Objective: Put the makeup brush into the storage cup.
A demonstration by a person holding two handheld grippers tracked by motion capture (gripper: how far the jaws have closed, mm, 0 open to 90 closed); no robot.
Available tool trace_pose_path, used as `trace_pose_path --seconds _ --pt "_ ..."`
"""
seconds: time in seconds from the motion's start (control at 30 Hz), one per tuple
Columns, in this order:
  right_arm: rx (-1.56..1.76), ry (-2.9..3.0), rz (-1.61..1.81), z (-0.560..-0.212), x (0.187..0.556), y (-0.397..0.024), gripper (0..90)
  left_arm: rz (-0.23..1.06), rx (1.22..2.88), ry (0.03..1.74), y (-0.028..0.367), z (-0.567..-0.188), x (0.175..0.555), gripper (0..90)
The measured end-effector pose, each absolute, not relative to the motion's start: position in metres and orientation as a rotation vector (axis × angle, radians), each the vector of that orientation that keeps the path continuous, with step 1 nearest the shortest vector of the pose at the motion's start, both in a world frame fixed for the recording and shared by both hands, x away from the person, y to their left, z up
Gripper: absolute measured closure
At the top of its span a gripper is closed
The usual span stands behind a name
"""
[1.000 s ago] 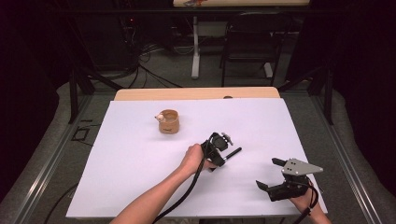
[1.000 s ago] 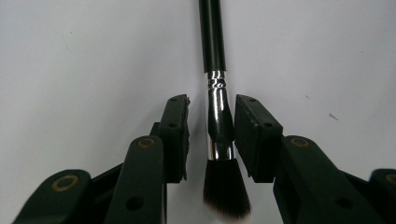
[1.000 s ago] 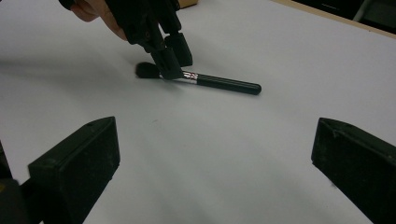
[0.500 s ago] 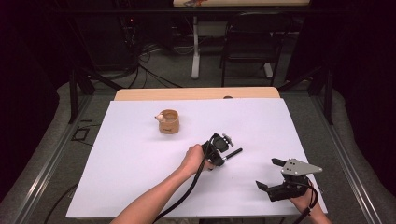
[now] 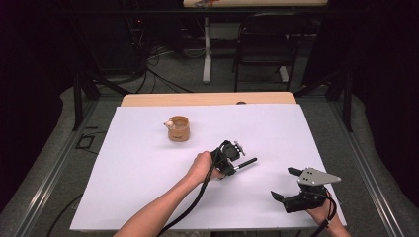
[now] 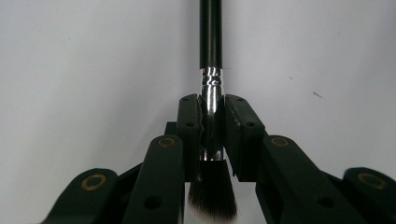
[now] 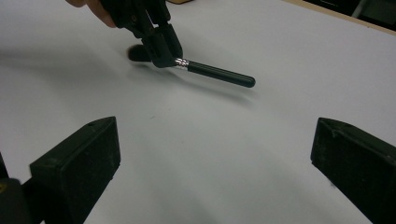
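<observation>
Near the middle of the white desk (image 5: 148, 197), a black makeup brush (image 6: 210, 42) was pinched in the left tongs (image 6: 212, 123), the pads clamped on its shiny metal ferrule just above the bristles. That grip probably suited control: the ferrule is the stiff, narrow part, so the dark, pale-tipped bristles stayed free behind the pads while the long handle pointed away toward the right. From the right gripper view the brush sat low, just over the desk, its handle slightly raised; whether the bristles touched the surface I could not tell. The right tongs (image 5: 286, 183) waited well apart near the desk's front right corner, spread wide and empty, seemingly ready to receive. Farther off, a small wooden cup (image 5: 178, 128) stood toward the back left.
</observation>
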State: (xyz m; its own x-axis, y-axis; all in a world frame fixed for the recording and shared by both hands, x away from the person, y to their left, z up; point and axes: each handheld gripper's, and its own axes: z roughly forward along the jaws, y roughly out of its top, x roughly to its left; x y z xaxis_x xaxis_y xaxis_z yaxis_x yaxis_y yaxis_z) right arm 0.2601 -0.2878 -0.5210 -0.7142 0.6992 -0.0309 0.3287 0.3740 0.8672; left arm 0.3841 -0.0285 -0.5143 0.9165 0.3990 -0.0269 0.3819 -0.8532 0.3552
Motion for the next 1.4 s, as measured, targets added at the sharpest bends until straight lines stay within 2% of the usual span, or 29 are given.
trace_pose_path --seconds 0.67,1.4 --pt "0.884 2.262 1.268 -0.522 0.26 -0.286 1.6 0.09 2.692 0.507 0.016 -0.493 0.367 77.0" --pt "0.863 2.3 1.235 -0.524 0.26 -0.28 1.2 0.024 2.706 0.396 0.057 -0.489 0.342 76.9"
